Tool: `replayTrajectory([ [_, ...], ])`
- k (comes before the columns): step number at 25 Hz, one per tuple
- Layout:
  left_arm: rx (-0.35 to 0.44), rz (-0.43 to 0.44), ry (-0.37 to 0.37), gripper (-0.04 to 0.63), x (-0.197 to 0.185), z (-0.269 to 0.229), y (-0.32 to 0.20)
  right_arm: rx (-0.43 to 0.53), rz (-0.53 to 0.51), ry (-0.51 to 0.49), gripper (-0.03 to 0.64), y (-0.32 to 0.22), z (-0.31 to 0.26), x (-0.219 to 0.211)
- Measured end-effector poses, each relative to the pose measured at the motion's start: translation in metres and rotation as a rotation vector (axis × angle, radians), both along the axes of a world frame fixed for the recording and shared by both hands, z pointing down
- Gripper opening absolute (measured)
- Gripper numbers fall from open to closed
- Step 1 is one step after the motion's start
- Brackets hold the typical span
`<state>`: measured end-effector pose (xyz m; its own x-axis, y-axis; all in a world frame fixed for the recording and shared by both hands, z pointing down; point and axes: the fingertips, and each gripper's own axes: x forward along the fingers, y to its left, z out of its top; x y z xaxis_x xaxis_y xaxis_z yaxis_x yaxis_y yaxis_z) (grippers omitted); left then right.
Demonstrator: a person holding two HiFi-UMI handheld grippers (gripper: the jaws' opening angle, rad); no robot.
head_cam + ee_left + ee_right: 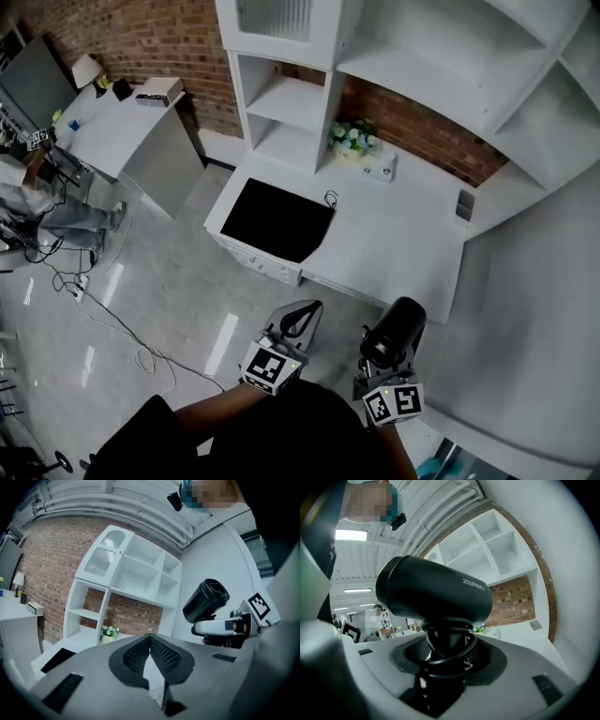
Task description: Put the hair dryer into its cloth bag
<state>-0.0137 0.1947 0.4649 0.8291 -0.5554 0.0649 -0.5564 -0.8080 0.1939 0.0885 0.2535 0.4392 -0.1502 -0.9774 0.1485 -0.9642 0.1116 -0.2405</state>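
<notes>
Hair dryer aloft, handle pinched between fingers of right gripper; cloth bag flat on white surface well ahead, toward the left, nearer left gripper, its fingers pressed together, empty

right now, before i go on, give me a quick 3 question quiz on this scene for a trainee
1. True or false: the right tool grips the hair dryer by its handle.
2. Where does the black cloth bag lie? A) flat on the white desk B) on a shelf C) on the floor
3. Fill in: the left tool has its jaws ___, with nothing between them.
Key: 1 true; 2 A; 3 shut.
</notes>
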Motion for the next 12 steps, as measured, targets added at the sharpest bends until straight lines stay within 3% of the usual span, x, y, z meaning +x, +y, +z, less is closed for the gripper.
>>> replayTrajectory([
  [6,-0.023,0.053,-0.007,0.017,0.003,0.015,-0.048,-0.006,0.057,0.026,0.239,-0.053,-0.005,0.004],
  [12,-0.028,0.087,-0.058,0.017,0.000,0.034,-0.080,-0.028,0.103,0.022,0.239,-0.082,0.001,0.004],
])
